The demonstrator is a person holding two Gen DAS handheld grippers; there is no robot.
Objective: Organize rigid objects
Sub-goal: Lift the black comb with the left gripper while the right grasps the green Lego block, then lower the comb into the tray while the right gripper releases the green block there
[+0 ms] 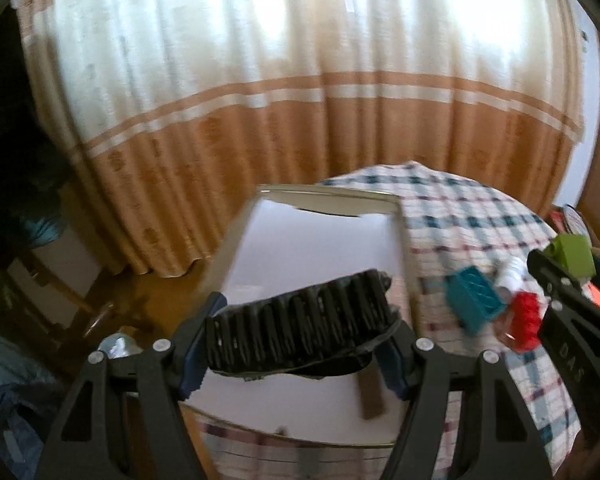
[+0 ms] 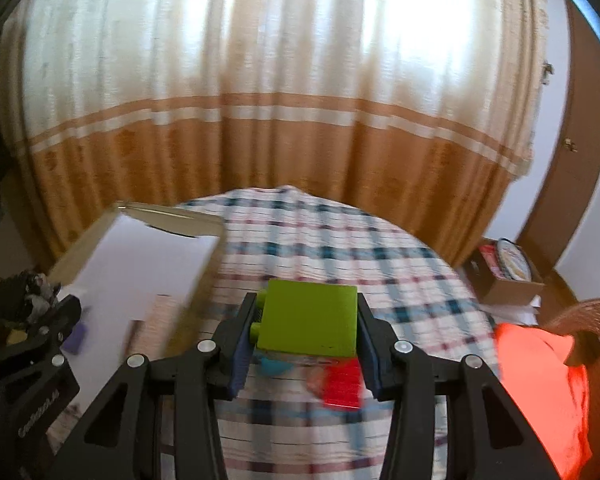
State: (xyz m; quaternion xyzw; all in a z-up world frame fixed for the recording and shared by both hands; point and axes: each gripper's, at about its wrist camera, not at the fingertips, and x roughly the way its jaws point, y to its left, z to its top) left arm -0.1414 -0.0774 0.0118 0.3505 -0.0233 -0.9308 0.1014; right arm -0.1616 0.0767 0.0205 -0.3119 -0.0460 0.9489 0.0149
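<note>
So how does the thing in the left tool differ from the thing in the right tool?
The left tool grips a black ribbed tray, long and crumpled; the right tool grips a green block, compact, smooth and studded on one side. The tray hangs above the white-lined box, the block above the checked cloth. Both are clamped and lifted.

1. The curtain (image 2: 260, 80) is cream above, orange-tan below, with white stripes across the join.
2. The cloth on the desk (image 2: 340, 248) is white, checked in teal and maroon lines.
3. The block (image 2: 308, 316) between the blue-padded black fingers (image 2: 370, 344) of the right gripper (image 2: 306, 354) is lime green.
4. The ridged object (image 1: 300, 320) in the left gripper (image 1: 296, 356) is black.
5. On the cloth lie a teal block (image 1: 474, 296) and a red block (image 1: 526, 320).
6. The tray (image 1: 404, 248) has a white inside and a tan rim.
7. The fabric (image 2: 540, 380) at the right is bright orange-red.
</note>
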